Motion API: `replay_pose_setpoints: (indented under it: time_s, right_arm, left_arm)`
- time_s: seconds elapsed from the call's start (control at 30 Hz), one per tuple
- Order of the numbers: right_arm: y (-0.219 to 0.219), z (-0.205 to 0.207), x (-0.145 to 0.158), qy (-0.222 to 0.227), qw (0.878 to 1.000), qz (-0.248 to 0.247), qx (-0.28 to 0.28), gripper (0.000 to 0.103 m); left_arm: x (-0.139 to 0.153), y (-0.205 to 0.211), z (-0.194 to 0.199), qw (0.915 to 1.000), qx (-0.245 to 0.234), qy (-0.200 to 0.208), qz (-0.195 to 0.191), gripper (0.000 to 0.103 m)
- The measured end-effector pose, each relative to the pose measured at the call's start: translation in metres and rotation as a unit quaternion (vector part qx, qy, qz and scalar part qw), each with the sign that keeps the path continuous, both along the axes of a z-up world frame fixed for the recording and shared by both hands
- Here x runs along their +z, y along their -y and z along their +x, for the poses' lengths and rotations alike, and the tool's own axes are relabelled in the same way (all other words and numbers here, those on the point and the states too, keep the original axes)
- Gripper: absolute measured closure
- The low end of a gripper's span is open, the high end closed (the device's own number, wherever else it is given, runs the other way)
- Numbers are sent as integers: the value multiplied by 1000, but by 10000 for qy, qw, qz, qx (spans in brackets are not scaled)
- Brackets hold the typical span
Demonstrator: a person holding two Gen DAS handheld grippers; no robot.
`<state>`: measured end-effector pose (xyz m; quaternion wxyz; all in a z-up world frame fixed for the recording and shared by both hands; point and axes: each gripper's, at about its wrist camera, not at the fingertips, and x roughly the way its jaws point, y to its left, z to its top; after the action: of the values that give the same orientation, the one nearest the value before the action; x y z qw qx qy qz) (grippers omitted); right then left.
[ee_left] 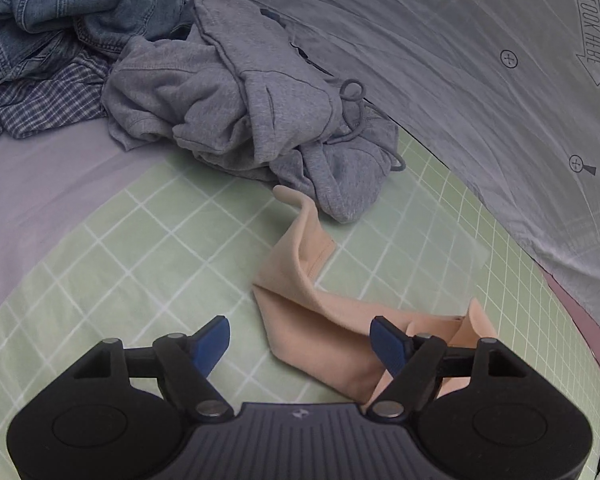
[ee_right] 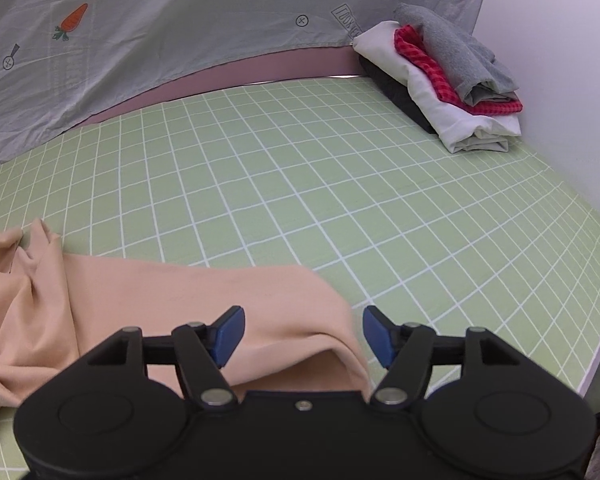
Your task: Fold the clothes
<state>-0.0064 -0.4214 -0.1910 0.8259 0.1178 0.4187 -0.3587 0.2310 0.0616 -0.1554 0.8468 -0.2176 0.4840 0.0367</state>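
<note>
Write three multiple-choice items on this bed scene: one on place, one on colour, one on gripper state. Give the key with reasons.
1. Where is the folded stack?
A. at the far corner of the green grid sheet, by the wall
B. on the grey hoodie
C. between the right gripper's fingers

2. What colour is the garment nearest the grippers?
A. red
B. peach
C. denim blue

3. How do both grippers stand?
A. both shut
B. one shut
C. both open

Key: 1 A, the right wrist view shows the stack in that corner. 2 B, peach cloth lies under the left gripper and right gripper. 3 C, the blue pads are wide apart in each view.
</note>
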Motion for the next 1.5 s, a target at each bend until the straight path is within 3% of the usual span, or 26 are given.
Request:
replay_pose_setpoints:
  time_s: [0.2, 0.27, 0.33, 0.37, 0.47, 0.67, 0.93, 1.03, 1.17, 1.27, 1.33, 1.4, 1.5]
  right_arm:
    - [3, 16, -7, -265, 9995, -30, -168, 37]
    - [3, 20, -9, -293, 9994, -14, -169, 36]
    - [4, 24, -11, -318, 9993, 12, -171, 36]
    - [5, 26, -12, -325, 9993, 33, -168, 36]
    - [6, 29, -16, -322, 9994, 110, -112, 36]
    - [17, 25, -19, -115, 9995, 292, -12, 36]
    - [68, -19, -8, 420, 9976, 545, 13, 36]
    - [88, -36, -3, 621, 9960, 640, 22, 36]
    - [119, -68, -1, 713, 9948, 721, -83, 35]
    - [144, -96, -1, 700, 9943, 748, -286, 35]
    - [159, -112, -1, 693, 9939, 757, -401, 35]
    - [167, -120, -3, 687, 9934, 784, -469, 35]
    - [173, -127, -7, 681, 9925, 858, -536, 35]
  left_arm:
    - [-15, 6, 28, 9999, -90, -54, 14, 29]
    - [-17, 7, 34, 9998, -177, -32, -23, 48]
    - [-18, 9, 38, 9997, -240, -51, -3, 83]
    - [-18, 9, 40, 9996, -273, -52, 2, 91]
    - [-7, 12, 33, 9987, -468, 167, -113, 101]
    - [33, 45, -1, 9935, -852, 686, -303, 102]
    - [57, 156, -75, 9821, -1591, 907, -430, 102]
    - [62, 215, -105, 9720, -2126, 888, -468, 102]
    - [56, 298, -143, 9538, -2822, 651, -794, 102]
    - [45, 355, -168, 9432, -3232, 389, -667, 101]
    - [37, 376, -180, 9420, -3306, 226, -526, 90]
    - [35, 375, -187, 9441, -3253, 154, -513, 87]
    - [42, 354, -192, 9529, -2988, 256, -458, 67]
